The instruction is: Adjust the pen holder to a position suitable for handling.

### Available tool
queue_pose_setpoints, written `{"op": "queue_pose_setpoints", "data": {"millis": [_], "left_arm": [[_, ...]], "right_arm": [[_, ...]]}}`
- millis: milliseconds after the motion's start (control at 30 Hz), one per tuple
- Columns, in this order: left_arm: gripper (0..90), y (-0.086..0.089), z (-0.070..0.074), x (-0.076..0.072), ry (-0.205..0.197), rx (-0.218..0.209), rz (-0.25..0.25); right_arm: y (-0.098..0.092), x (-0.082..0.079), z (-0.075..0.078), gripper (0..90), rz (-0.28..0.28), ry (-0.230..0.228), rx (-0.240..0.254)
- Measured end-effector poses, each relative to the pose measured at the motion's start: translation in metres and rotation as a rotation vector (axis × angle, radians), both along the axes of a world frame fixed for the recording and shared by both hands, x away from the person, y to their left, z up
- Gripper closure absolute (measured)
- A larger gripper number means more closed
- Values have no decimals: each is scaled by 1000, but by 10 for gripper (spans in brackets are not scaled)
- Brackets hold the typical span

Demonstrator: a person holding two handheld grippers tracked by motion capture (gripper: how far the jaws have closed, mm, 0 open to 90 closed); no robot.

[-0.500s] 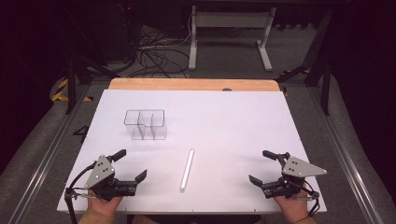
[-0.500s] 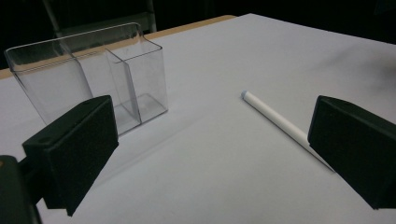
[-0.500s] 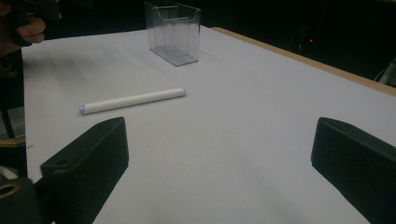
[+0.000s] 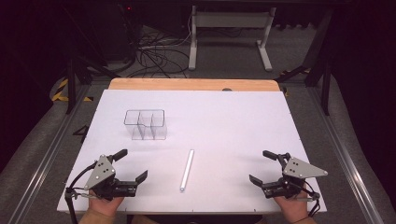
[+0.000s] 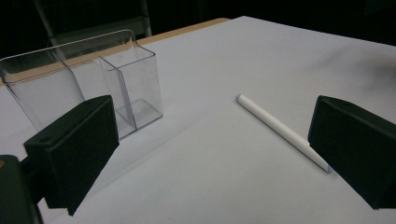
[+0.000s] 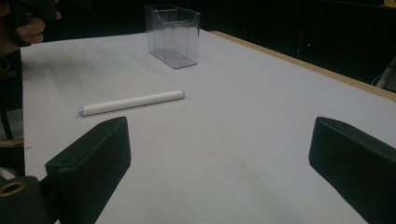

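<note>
Both tools rest at the table's near edge with jaws spread wide and empty: the left gripper (image 4: 125,165) to the left of the white stick (image 4: 187,170), the right gripper (image 4: 265,167) well to its right. The clear divided organizer (image 4: 145,124) stands beyond the stick, toward the left. A sound pick would likely close across the stick's middle, jaws square to its length. Whether it is chalk or a capped marker is hard to tell.

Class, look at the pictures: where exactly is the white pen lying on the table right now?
In the high view the white pen lies flat near the front middle of the table, between the left gripper and right gripper, in front of the clear organiser.
</note>
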State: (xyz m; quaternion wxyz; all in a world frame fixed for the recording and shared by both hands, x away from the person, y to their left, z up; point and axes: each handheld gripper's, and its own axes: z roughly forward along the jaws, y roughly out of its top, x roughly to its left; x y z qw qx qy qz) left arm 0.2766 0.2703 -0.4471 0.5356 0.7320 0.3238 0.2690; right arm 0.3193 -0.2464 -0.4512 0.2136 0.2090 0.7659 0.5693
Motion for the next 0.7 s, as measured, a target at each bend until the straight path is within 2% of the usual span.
{"op": "queue_pose_setpoints", "data": {"millis": [233,367,433,700], "left_arm": [[36,-1,4,2,1,17,-3],[46,0,10,11,29,-11,-14],[50,0,12,13,38,-11,-15],[61,-4,29,26,17,22,-27]], "right_arm": [[2,0,-1,65,8,-1,-8],[3,0,-1,66,16,2,-5],[3,0,-1,65,16,9,-4],[3,-1,-1,66,27,13,1]]}}
